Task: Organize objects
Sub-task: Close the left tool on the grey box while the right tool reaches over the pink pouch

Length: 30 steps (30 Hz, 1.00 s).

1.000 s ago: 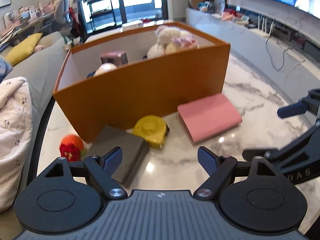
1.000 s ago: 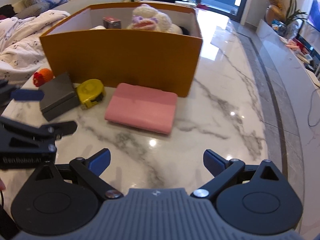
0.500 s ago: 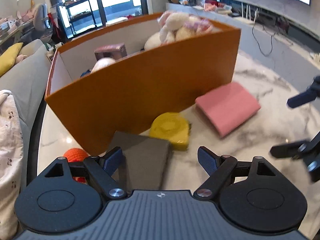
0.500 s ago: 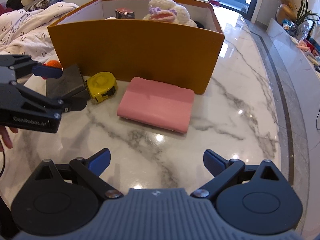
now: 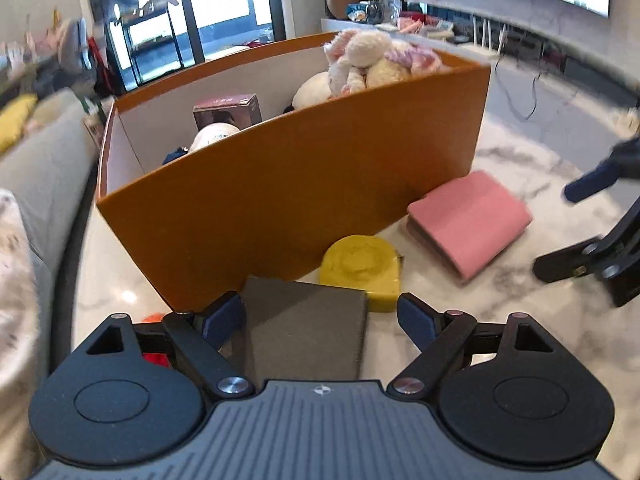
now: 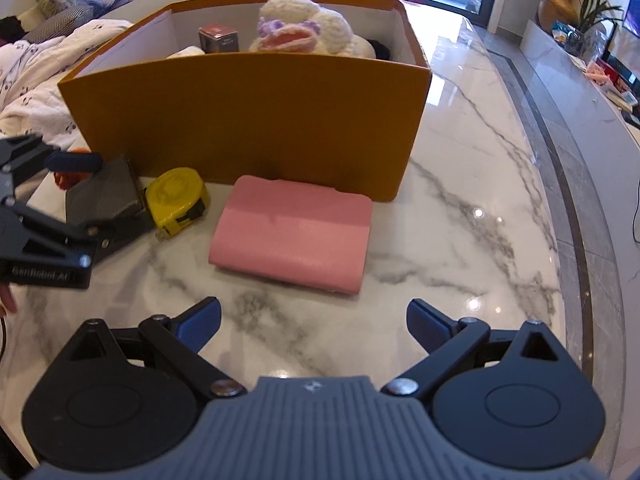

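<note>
A dark grey box lies on the marble table in front of an orange storage box. My left gripper is open with the grey box between its fingers; it also shows in the right wrist view. A yellow tape measure sits just right of the grey box, and a pink wallet lies further right. My right gripper is open and empty, short of the pink wallet. The orange box holds a plush toy and a small maroon box.
A small orange-red toy lies left of the grey box, mostly hidden. A sofa with blankets borders the table's left side. Marble tabletop extends to the right of the orange box.
My left gripper has moved forward and left so the grey box now sits between its open fingers. My right gripper has moved closer to the pink wallet.
</note>
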Each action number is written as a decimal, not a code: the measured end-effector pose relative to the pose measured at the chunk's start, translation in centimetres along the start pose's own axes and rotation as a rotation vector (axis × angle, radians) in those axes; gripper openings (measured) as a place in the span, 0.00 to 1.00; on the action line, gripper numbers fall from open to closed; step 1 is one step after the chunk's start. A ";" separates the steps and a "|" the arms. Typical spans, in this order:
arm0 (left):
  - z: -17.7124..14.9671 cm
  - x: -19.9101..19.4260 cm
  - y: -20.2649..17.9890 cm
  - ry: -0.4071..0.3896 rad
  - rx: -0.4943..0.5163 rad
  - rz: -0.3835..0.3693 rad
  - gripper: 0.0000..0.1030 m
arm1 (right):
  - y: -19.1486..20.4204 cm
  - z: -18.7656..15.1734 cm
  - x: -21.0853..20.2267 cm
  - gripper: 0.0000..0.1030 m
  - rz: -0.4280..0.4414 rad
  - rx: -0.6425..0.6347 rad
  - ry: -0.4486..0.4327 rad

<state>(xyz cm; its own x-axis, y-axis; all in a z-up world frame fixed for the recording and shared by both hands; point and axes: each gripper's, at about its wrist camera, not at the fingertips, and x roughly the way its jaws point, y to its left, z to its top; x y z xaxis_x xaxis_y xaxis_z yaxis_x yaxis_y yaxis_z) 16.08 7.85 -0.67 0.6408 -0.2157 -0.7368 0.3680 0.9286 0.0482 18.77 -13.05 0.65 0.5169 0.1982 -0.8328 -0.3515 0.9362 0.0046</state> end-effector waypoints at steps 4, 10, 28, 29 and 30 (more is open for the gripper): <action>0.2 -0.9 1.0 0.025 -0.088 -0.096 0.97 | 0.2 0.4 0.2 0.96 0.000 -0.002 -0.002; 0.4 -1.0 0.9 -0.002 -0.034 -0.007 0.97 | 0.2 0.5 0.3 0.96 0.006 -0.001 0.003; -1.0 1.1 -1.8 0.160 -0.005 0.028 0.97 | -1.2 0.6 1.6 0.96 -0.043 0.052 -0.055; -1.1 1.1 -2.3 0.156 0.015 0.040 0.97 | -1.3 0.7 1.6 0.96 -0.028 0.072 -0.055; -1.1 1.1 -2.7 0.150 0.020 0.040 0.97 | -1.4 0.8 1.7 0.96 -0.010 0.091 -0.053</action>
<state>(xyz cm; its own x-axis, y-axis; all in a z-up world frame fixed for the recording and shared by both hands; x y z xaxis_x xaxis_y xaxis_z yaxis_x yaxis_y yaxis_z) 15.03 5.48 -2.35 0.5481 -0.1303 -0.8262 0.3591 0.9288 0.0917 20.78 -13.76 -0.30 0.5617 0.2016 -0.8024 -0.2752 0.9602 0.0486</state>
